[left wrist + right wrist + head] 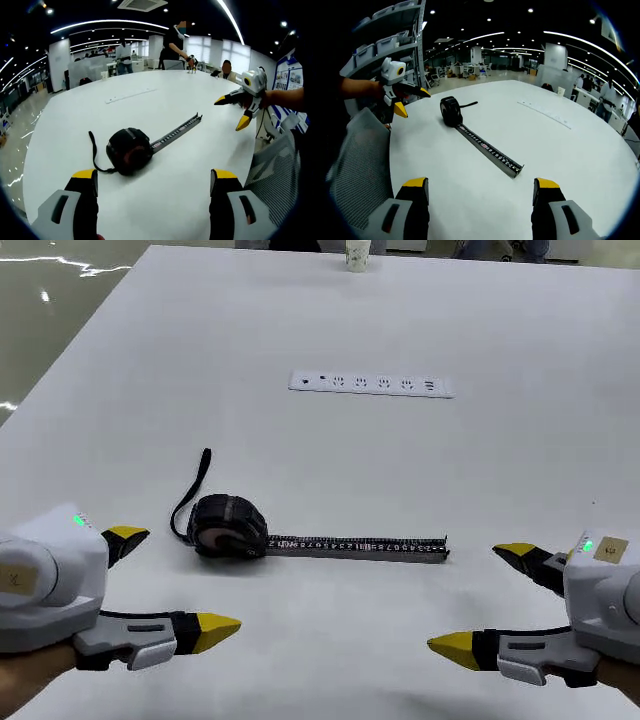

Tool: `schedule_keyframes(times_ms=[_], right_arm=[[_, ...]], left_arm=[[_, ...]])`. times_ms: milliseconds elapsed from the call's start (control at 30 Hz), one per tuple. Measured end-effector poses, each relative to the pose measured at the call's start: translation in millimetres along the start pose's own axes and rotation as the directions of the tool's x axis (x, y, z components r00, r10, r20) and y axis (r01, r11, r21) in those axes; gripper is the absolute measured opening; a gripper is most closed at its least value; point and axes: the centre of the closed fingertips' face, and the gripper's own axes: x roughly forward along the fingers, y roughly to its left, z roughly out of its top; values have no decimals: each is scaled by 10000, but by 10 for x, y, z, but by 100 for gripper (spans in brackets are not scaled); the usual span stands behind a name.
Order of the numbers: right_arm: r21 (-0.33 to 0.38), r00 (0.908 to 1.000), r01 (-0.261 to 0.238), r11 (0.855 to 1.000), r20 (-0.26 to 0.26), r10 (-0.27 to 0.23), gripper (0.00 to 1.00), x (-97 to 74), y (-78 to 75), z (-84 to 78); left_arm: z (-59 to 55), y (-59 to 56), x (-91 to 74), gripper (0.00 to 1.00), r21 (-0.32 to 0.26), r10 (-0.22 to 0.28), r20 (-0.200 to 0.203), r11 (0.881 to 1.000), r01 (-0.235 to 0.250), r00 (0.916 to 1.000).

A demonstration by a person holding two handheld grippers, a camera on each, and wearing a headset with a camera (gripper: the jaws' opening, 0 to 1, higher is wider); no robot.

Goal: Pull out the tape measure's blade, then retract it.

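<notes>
The tape measure [228,527] lies on the white table [400,460], a little left of centre in the head view, its dark round case resting on its side. Its blade [360,545] is drawn out part of the way and lies flat on the tabletop, running from the case toward the right, with the end hook at its far tip. A black wrist strap [190,495] curls away from the case on the opposite side, toward the far edge of the table.

Neither tool touches the tape. The left gripper [190,578] hovers low at the near left, just short of the case, with its yellow-tipped jaws spread wide and nothing between them. In its own view the case sits straight ahead, between and beyond the two jaws. The right gripper [462,597] hangs at the near right, close to the hook end of the blade but apart from it, its jaws likewise wide apart and empty. In the right gripper view the blade's tip lies between the jaw tips, a short way ahead.

Each tool also appears in the other's view – held above the table's edge by a hand.

Farther back on the table lies a white power strip [370,384], and at the far edge stands a paper cup [358,254] (its top is cut off by the frame). A mesh chair [360,165] sits beside the table.
</notes>
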Motion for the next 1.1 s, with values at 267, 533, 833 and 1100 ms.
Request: schedule_keyframes(times_ms=[267,533,833,1100], right_arm=[[449,9995,264,9986,143,-271,89,-25,111,29],[841,9975,577,9948,359,-608,93,-47,208,81],[1164,9955,806,9899,410,-859,98,-50,299,123],[1449,9947,945,9849,260,-992,99,-65,409,151]], left_arm=[[27,-84,-49,94,-466,342,328,9984,-326,9989],[-5,-144,-87,97,-860,644,401,9944,-608,9971],[-16,-289,-90,99,-845,759,444,9938,-720,9961],[-6,-269,-93,99,-1183,1194,501,9865,-1128,9916]])
